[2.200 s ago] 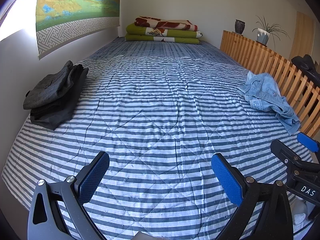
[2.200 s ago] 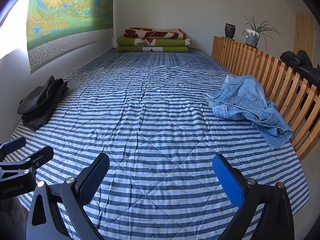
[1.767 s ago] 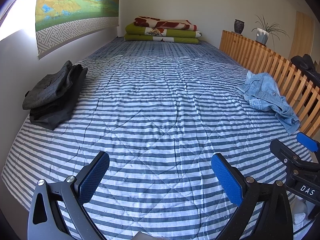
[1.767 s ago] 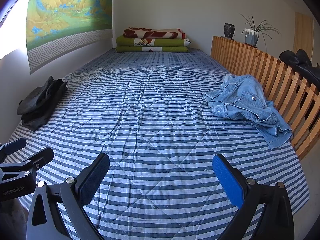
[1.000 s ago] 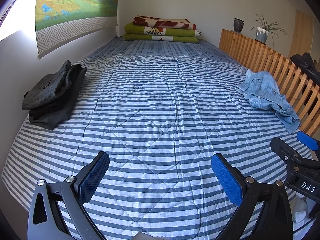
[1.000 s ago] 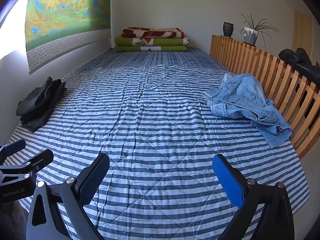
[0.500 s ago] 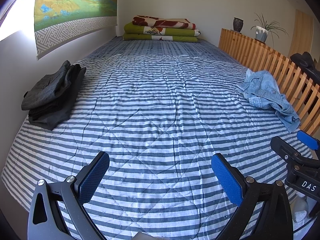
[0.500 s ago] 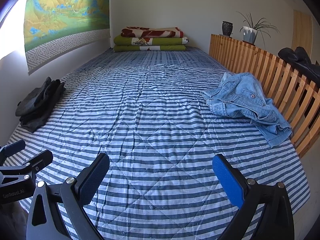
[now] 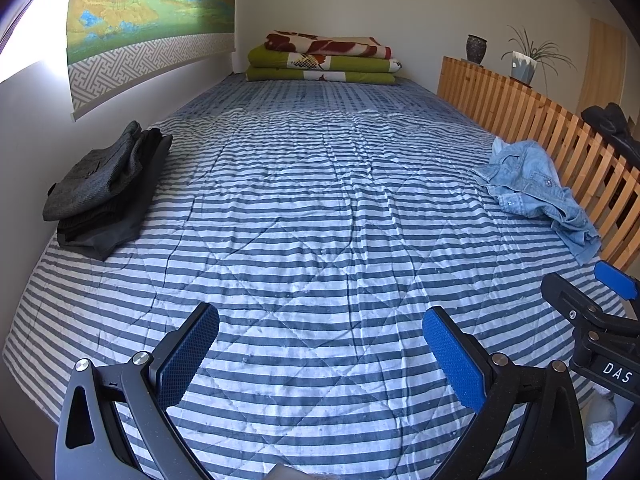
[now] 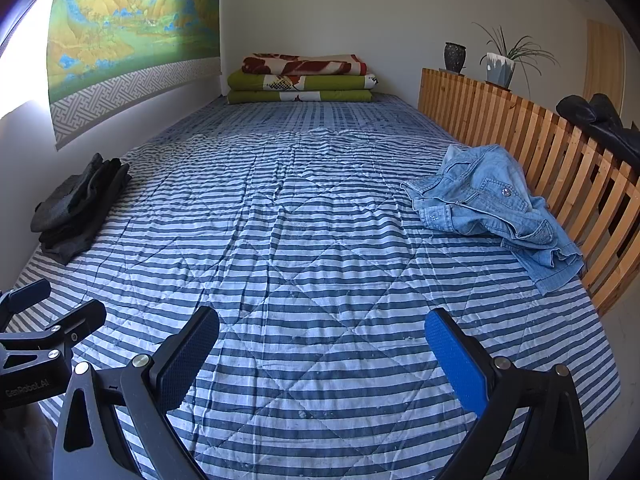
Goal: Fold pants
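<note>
A crumpled light-blue denim garment point(image 9: 532, 188) point(image 10: 488, 200) lies at the right side of the striped bed, close to the wooden rail. A folded stack of dark grey pants point(image 9: 104, 188) point(image 10: 76, 208) rests at the left side by the wall. My left gripper point(image 9: 320, 320) hovers open over the near end of the quilt, holding nothing. My right gripper point(image 10: 322, 320) is open too and empty, level with the left one. Each gripper shows at the edge of the other's view: the right gripper point(image 9: 592, 312), the left gripper point(image 10: 48, 320). Both are well short of either garment.
The blue-and-white striped quilt point(image 9: 320, 200) covers the whole bed. A wooden slat rail point(image 10: 520, 128) runs along the right edge with a dark item point(image 10: 600, 120) draped on it. Folded green and red blankets point(image 10: 300, 78) sit at the far end; the wall point(image 9: 40, 120) closes the left.
Both views drift very slightly across the frames; the grippers stay open and hovering over the near end of the bed. No garment has moved.
</note>
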`<state>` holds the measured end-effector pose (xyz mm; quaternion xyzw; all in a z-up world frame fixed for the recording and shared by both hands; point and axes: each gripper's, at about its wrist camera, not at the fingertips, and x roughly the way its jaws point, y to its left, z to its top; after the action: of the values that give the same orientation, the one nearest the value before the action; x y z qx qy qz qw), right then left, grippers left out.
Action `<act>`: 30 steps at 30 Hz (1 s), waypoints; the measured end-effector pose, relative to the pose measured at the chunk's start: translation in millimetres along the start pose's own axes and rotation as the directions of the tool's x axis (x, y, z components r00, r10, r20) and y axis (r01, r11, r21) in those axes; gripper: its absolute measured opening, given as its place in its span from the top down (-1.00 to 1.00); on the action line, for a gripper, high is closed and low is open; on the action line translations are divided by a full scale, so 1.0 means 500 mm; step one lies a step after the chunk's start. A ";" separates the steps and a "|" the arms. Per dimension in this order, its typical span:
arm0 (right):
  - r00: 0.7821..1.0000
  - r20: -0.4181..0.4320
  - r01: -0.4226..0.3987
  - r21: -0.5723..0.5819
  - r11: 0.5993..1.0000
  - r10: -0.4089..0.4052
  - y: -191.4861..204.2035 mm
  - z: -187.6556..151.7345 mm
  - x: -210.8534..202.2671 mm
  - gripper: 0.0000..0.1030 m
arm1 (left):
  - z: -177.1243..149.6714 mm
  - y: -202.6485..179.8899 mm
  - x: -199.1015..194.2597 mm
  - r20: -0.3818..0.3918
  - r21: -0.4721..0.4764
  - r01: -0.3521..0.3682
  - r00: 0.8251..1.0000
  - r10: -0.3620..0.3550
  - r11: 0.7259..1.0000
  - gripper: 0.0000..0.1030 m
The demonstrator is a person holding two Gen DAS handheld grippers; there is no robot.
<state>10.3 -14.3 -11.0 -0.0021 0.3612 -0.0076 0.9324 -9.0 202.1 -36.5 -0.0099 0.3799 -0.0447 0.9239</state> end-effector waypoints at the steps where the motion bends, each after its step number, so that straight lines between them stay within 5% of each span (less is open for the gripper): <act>1: 1.000 0.000 0.001 0.000 1.000 -0.001 0.001 0.000 0.000 -0.97 | 0.000 0.000 0.000 0.000 0.000 0.000 1.000 0.000 1.000 -1.00; 21: 1.000 -0.015 0.021 0.012 1.000 -0.021 -0.019 -0.008 0.040 -0.97 | 0.000 -0.010 0.039 -0.015 0.009 -0.005 1.000 0.005 1.000 -1.00; 30: 0.999 -0.044 0.014 0.060 0.998 -0.012 -0.077 -0.012 0.097 -0.97 | -0.010 -0.019 0.110 -0.093 0.024 0.027 0.995 -0.025 0.999 -1.00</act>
<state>41.7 -53.4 -48.0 0.0238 0.3812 -0.0246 0.9239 25.6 187.9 -77.9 -0.0010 0.4214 -0.0619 0.9047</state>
